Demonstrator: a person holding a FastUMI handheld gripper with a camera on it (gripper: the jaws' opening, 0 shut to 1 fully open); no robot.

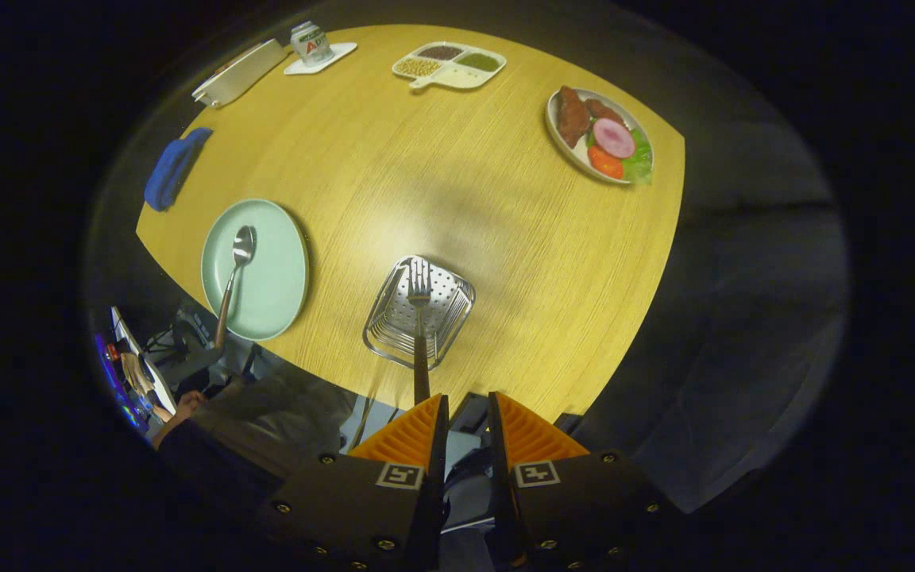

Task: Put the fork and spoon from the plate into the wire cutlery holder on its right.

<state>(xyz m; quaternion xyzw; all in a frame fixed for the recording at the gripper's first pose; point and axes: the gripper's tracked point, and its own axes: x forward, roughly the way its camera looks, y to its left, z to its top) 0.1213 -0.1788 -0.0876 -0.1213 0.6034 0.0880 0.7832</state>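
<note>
The gripper [467,413] looks down at the table [442,183]. A fork [420,318] sticks out ahead of its fingers, tines over the wire cutlery holder [445,306]. The handle end runs back to the left finger's tip. The fingers stand a bit apart w/ a gap between them, and I cannot tell if both press on the fork or if it just rests by the one finger.

The spoon [233,282] lies on the pale green plate [275,278], left of the holder, w/ its handle poking out past the plate's near rim.

Both look like thin metal: stiff, light, smooth & slippery (they can twist in a pinch). I think the best spot to hold is the flat handle, near the middle, not the bowl or tines. The spoon's poking-out handle end looks easy to grab. The plate could chip, so go soft.
</note>
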